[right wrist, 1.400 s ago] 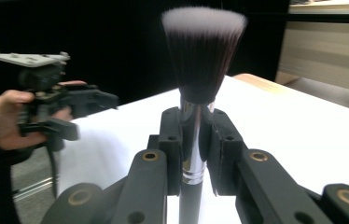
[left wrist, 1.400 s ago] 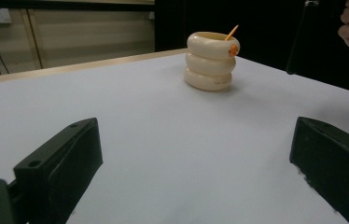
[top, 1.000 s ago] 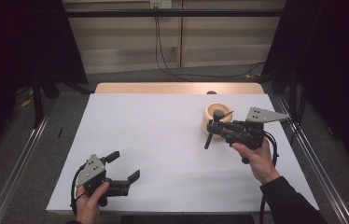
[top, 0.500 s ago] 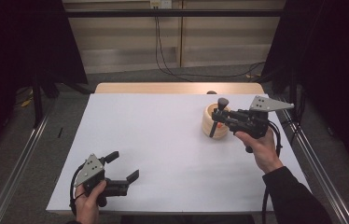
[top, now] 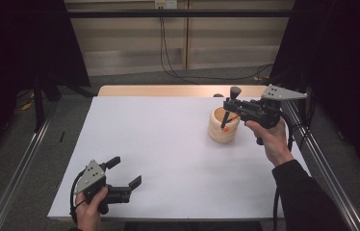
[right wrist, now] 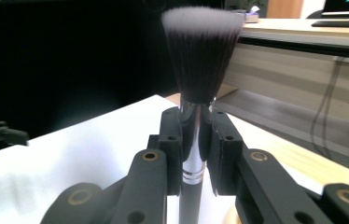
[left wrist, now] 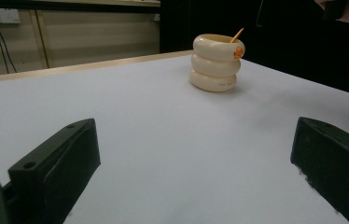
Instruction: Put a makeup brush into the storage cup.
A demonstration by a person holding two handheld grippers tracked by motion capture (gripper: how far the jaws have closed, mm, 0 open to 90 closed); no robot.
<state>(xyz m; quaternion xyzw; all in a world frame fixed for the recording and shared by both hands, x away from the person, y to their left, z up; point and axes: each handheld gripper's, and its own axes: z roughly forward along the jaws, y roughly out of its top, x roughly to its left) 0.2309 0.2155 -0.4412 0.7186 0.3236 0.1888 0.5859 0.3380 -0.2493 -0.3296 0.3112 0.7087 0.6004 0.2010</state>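
Right hand-held gripper [right wrist: 196, 140] clamped on upright makeup brush [right wrist: 199, 60], above ringed holder [top: 224, 126].

We see a white surface [top: 168, 159] filling the middle of the high view, with a strip of pale wood [top: 168, 90] along its far edge. Behind it, at top center, stands a beige panelled wall [top: 130, 48] with black cables [top: 166, 53] hanging from a socket [top: 164, 4]. Grey floor [top: 19, 139] lies at the left. Black curtains [top: 19, 43] darken both upper corners. Metal rails [top: 17, 178] run along both sides.
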